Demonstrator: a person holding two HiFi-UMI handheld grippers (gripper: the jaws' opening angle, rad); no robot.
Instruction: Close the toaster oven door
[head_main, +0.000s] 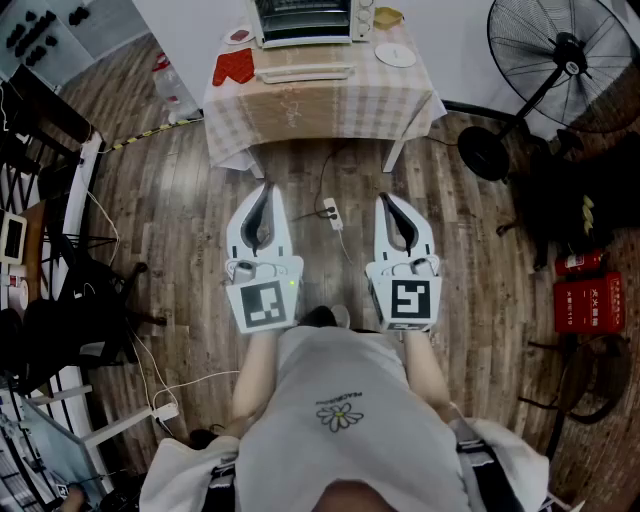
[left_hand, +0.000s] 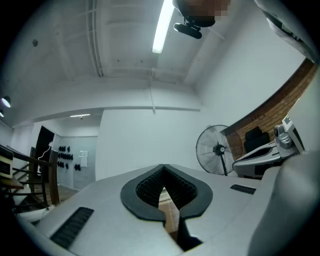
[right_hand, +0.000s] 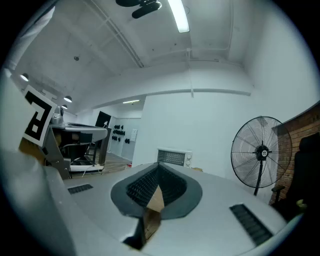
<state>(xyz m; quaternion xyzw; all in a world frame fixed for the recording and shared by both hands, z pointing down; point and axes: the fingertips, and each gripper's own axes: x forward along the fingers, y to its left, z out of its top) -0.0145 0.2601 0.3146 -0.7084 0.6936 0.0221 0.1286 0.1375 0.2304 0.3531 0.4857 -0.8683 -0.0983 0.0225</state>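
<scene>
Head view: open oven door, stiff and hinged (probably light); lift its front edge. Left gripper, right gripper clenched, empty.

Upper middle of the head view: a white toaster oven stands on a tablecloth checked in beige and white, with a red cloth at its left and a white plate at its right. The floor is dark brown wood planking. Upper right, a black fan; at the right edge, red boxes. The left gripper and right gripper are white with black pads, each with a black-and-white square marker. The shirt at the bottom is grey with a small flower print
</scene>
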